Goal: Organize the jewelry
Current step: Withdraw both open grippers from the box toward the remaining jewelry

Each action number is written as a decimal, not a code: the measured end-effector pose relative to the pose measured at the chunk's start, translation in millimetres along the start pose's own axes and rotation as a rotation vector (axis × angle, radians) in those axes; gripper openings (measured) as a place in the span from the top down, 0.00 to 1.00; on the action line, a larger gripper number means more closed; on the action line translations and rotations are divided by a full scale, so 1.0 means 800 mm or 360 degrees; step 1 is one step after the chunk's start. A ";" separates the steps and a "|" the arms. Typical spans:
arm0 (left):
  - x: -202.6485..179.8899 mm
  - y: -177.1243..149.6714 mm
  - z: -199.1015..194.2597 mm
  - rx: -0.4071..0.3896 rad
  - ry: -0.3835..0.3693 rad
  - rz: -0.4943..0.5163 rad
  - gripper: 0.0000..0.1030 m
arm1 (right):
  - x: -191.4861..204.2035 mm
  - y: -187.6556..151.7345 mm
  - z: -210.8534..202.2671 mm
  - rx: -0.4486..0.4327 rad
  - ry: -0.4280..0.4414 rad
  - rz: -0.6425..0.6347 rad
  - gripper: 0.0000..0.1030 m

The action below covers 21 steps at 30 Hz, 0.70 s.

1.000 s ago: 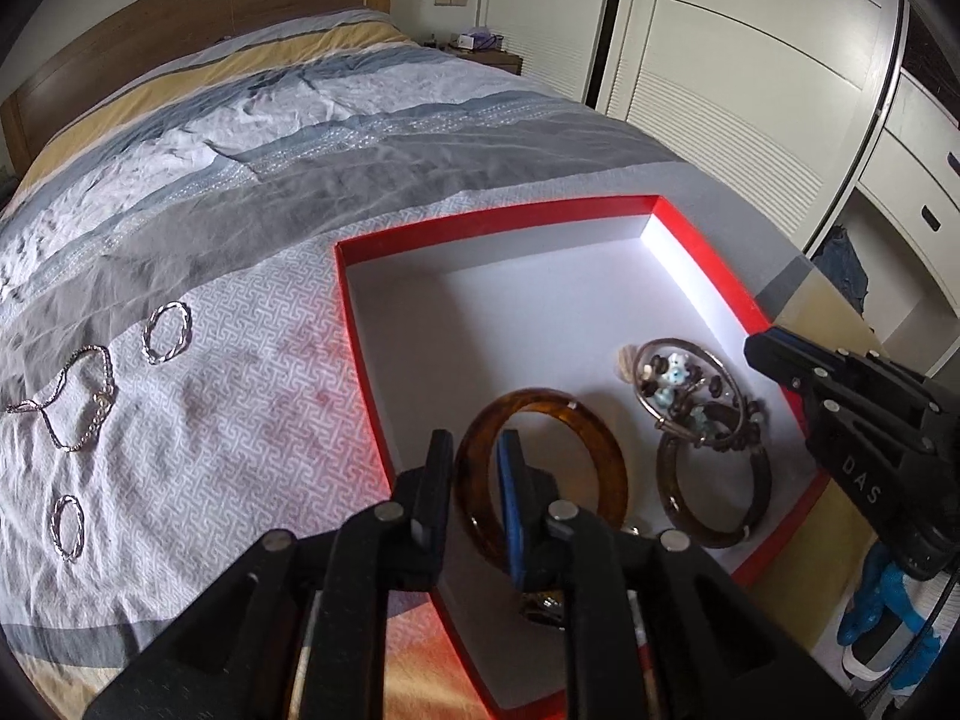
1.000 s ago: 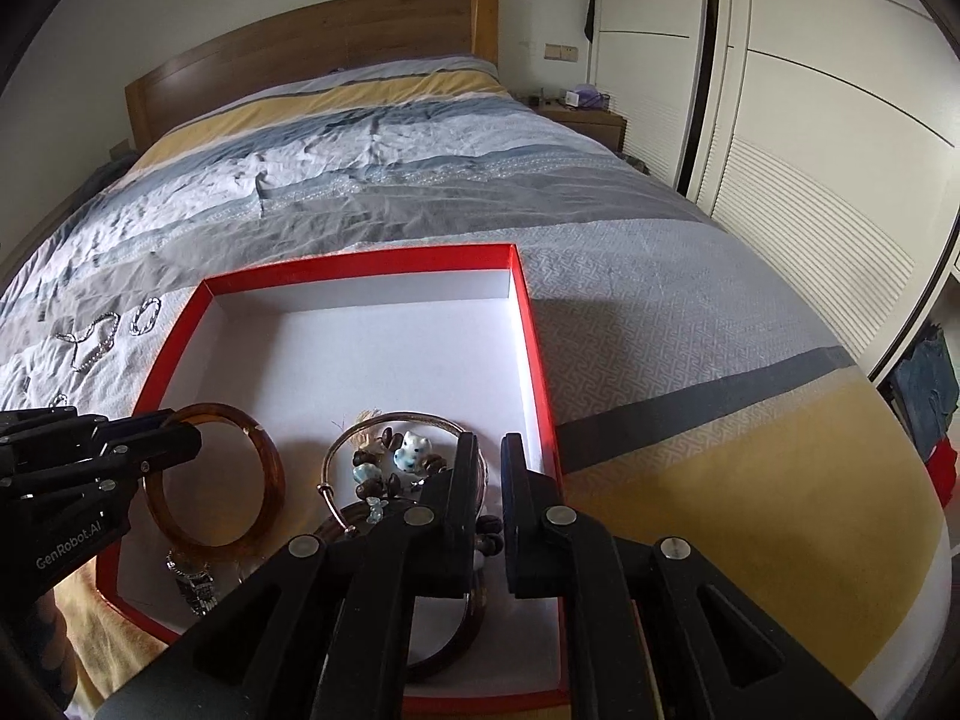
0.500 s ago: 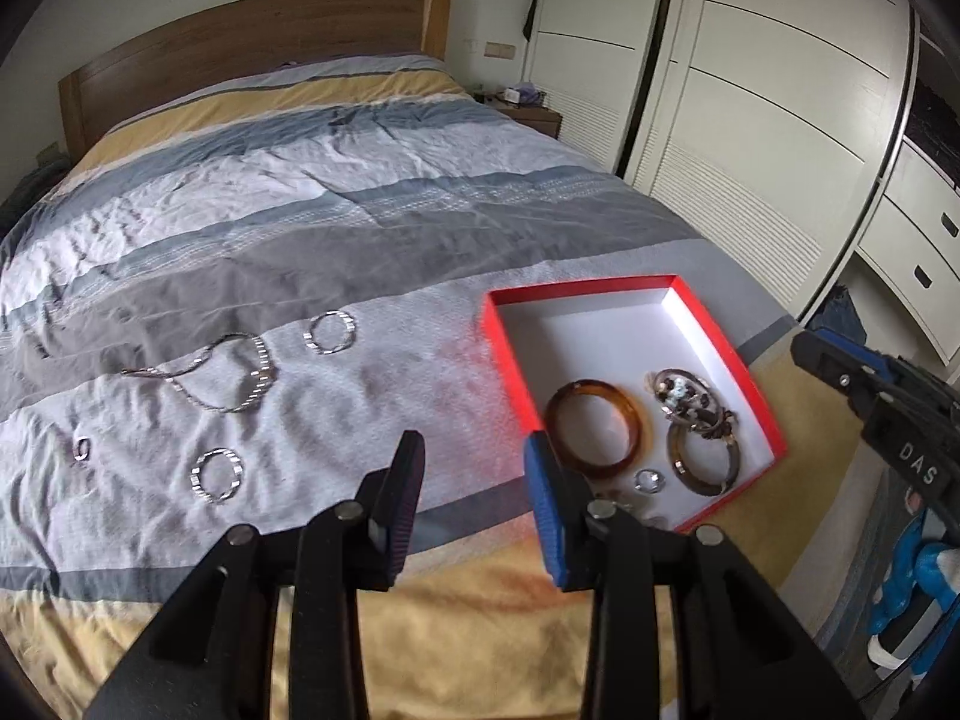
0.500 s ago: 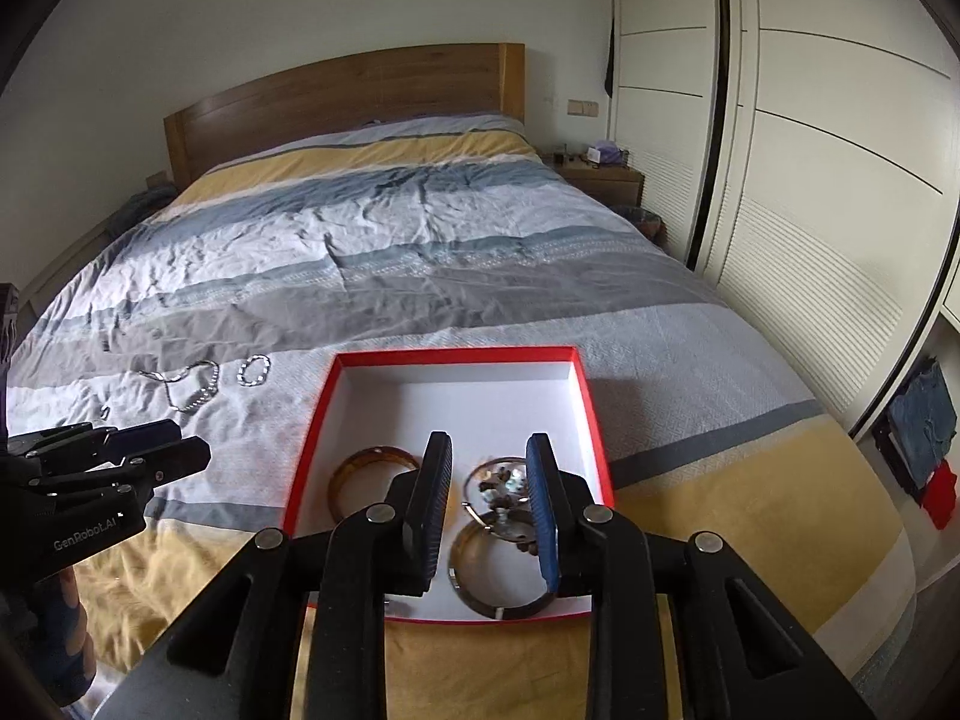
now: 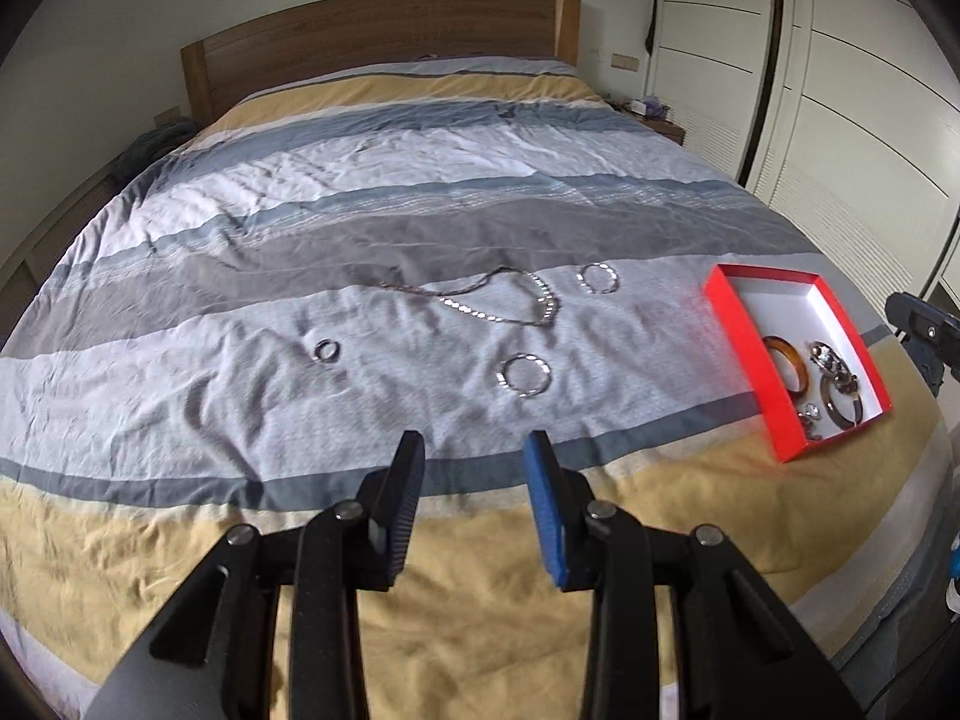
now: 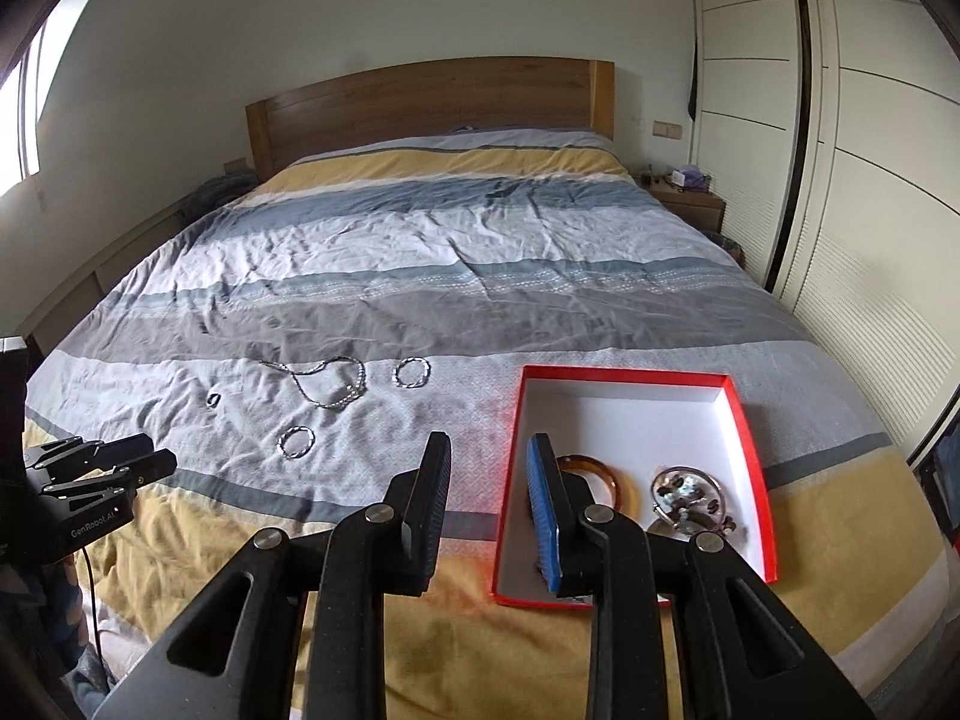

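Bedroom walls and white wardrobe doors (image 6: 870, 192) frame a wide bed (image 5: 420, 192) with a wooden headboard (image 6: 429, 102) at the far end and a striped quilt of grey, white, blue and yellow. Near the bed's right edge lies a shallow red box (image 6: 747, 426) with a white floor; in the left wrist view it sits at the right (image 5: 729, 300). Inside the box, at its near end, an amber bangle (image 5: 791, 360) lies leftmost, with a beaded charm bracelet (image 6: 684, 492) and a dark bangle (image 5: 843, 408) to its right.

The left hand-held gripper (image 5: 474, 480) hangs over the near yellow stripe with its jaws apart and nothing between them. The right hand-held gripper (image 6: 489, 483) hovers over the box's near left wall, its jaws also parted and empty.

Left of the box, on the pale stripe, loose silver pieces are spread apart from one another. A chain necklace (image 5: 504, 300) lies farthest in a loose loop, with a twisted silver bracelet (image 5: 597, 279) just to its right. A second silver bracelet (image 5: 524, 375) lies nearer, and a small ring (image 5: 327, 351) sits to the left.
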<state>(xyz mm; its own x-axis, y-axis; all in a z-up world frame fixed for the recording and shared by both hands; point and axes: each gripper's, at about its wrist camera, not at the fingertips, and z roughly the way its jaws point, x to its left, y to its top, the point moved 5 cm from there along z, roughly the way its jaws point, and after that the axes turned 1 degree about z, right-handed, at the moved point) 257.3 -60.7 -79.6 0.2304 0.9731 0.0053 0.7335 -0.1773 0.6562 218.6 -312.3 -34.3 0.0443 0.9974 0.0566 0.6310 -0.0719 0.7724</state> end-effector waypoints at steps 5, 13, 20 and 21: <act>0.045 -0.011 -0.009 -0.0006 0.0040 -0.0080 0.68 | 0.028 -0.005 0.007 0.0033 0.0033 -0.0011 0.74; 0.111 -0.024 -0.003 -0.0017 0.0068 -0.0237 0.68 | 0.065 -0.011 0.020 0.0079 0.0063 -0.0065 0.72; 0.158 -0.034 0.022 0.0030 0.0110 -0.0338 0.68 | 0.098 -0.018 0.056 0.0131 0.0122 -0.0104 0.70; 0.162 -0.034 0.025 0.0030 0.0115 -0.0350 0.68 | 0.103 -0.019 0.063 0.0141 0.0132 -0.0108 0.70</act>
<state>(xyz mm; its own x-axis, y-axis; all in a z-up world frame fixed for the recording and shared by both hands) 280.1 67.2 -112.2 0.0179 0.9965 -0.0819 0.7729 0.0382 0.6334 251.5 -229.3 -73.2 -0.0624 0.9962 0.0610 0.6967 -0.0002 0.7173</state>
